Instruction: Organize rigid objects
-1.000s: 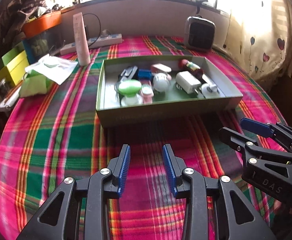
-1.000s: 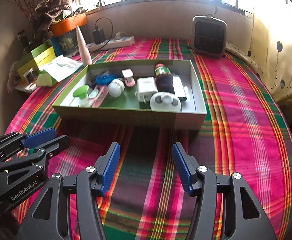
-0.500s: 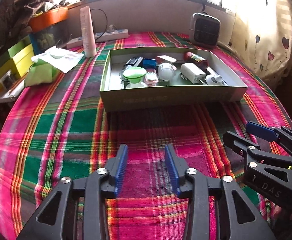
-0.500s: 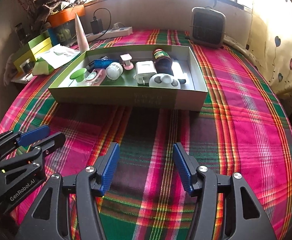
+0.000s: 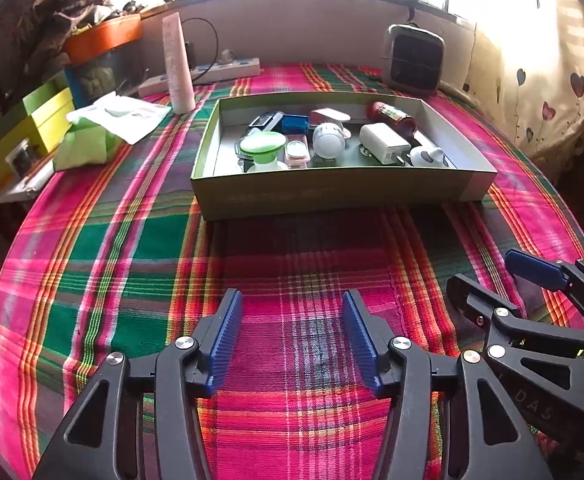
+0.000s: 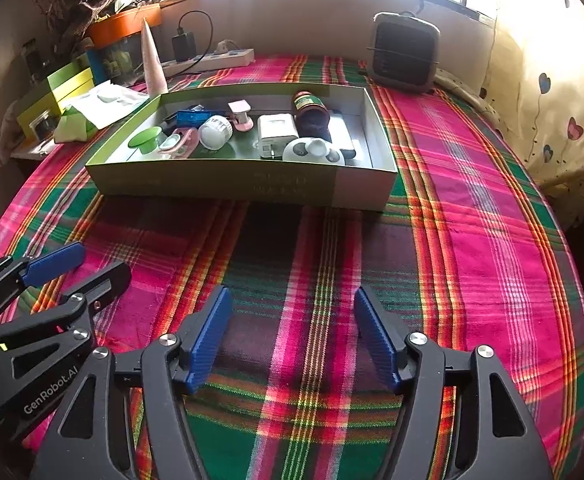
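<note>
- On the plaid cloth (image 5: 140,264) covering the worktop, a shallow green box (image 5: 331,194) is sitting near the far middle, well ahead of both grippers.
- Inside the box, small hard items are lying crowded together: a green-capped white container (image 5: 262,148) at the left, a pink case (image 5: 296,152) touching it, a round white knob (image 5: 327,138), a white charger (image 5: 383,144), a dark bottle with a red label (image 5: 391,114) lying on its side behind the charger, a blue packet (image 5: 295,123) toward the back, and a white round piece with grey spots (image 6: 313,150) against the near wall.
- Left gripper (image 5: 292,340) is hovering low over the cloth, its jaws opening, with only cloth showing between the blue pads.
- Right gripper (image 6: 292,336) is hovering beside it, likewise opening and holding nothing; each gripper is showing at the edge of the other's view.
- Beyond the box, a tall white tube (image 5: 178,64) is standing upright, just off the box's far left corner.
- Behind the tube, a white power strip (image 5: 228,70) is lying along the wall with a black cable plugged in.
- At the far right, a small grey heater (image 5: 413,58) is standing close to a heart-print curtain (image 5: 539,92).
- At the left edge, a green pouch (image 5: 84,148), white paper (image 5: 124,114) and yellow-green boxes (image 5: 32,128) are lying clustered, apart from the box.
</note>
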The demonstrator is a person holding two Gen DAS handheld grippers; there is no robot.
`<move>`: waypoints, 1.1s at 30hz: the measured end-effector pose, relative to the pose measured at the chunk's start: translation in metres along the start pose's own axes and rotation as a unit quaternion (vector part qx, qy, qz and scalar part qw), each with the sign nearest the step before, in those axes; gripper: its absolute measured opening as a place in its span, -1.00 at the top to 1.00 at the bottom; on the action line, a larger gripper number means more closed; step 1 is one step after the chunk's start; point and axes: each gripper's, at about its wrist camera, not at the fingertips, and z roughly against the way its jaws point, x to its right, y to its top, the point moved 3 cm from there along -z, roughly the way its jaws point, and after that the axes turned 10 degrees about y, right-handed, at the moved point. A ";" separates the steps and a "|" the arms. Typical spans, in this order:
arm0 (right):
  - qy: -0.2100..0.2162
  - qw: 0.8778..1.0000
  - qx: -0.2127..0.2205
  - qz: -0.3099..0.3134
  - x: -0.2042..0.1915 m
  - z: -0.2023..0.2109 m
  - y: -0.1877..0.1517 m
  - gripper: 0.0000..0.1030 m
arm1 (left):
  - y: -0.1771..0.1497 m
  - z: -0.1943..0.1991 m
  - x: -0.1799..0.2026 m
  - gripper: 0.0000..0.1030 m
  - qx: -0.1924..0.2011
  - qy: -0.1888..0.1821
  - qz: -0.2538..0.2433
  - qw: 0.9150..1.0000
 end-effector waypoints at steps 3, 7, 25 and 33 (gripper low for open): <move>-0.001 1.000 0.000 -0.002 0.001 0.000 0.000 -0.31 | 0.000 0.000 0.000 -0.02 0.000 -0.002 0.001 1.000; -0.003 1.000 0.000 -0.003 0.001 0.000 -0.001 -0.33 | 0.000 -0.001 0.001 -0.05 0.000 -0.003 0.000 1.000; -0.002 1.000 0.000 -0.003 0.002 -0.001 -0.001 -0.37 | 0.000 -0.001 0.001 -0.05 0.000 -0.003 0.000 1.000; -0.003 1.000 0.000 -0.003 0.001 -0.001 -0.001 -0.38 | 0.000 -0.001 0.001 -0.05 0.000 -0.003 0.000 1.000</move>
